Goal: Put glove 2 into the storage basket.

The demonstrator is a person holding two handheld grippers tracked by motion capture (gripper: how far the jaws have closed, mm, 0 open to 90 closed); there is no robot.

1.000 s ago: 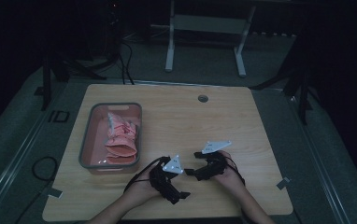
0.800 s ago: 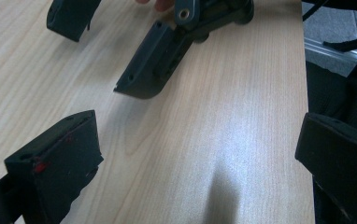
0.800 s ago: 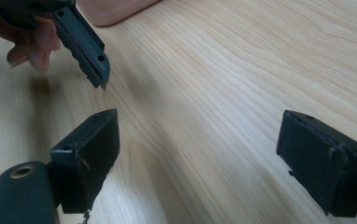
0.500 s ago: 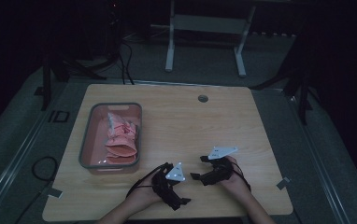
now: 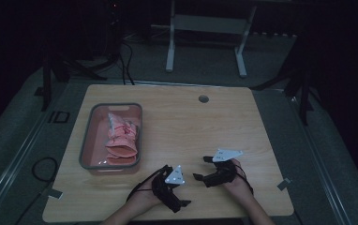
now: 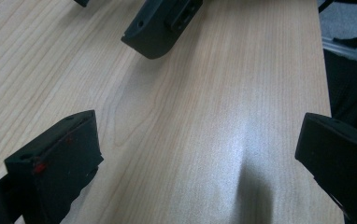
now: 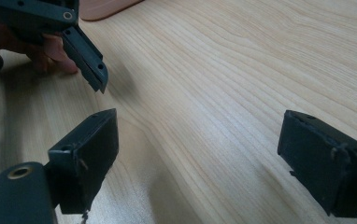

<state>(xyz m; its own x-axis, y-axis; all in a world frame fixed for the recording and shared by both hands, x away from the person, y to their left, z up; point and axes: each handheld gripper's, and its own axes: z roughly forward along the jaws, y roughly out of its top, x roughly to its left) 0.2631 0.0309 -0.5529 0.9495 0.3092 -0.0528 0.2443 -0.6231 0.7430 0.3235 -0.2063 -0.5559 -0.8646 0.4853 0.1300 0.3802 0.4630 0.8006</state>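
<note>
On a wooden table (image 5: 205, 126), near its front edge, a person's hands hold two black grippers facing each other. My left gripper (image 5: 182, 190) points right and is open, with bare wood between its jaws (image 6: 195, 154). My right gripper (image 5: 200, 168) points left, also open over bare wood (image 7: 197, 154). A jaw of the right gripper (image 6: 160, 23) appears at the top of the left gripper view. The left gripper's jaw (image 7: 85, 51) and the hand (image 7: 41, 51) holding it appear at the upper left of the right gripper view.
A grey bin (image 5: 87, 140) holding pink and red packets (image 5: 121, 138) sits at the table's left; its corner (image 7: 106, 7) shows in the right gripper view. A round grommet (image 5: 203, 99) lies near the far edge. The table's front edge (image 6: 324, 70) runs close to the left gripper.
Both grippers have drawn back toward the front edge of the table, the right one also shifting slightly right. The bin has not moved.
</note>
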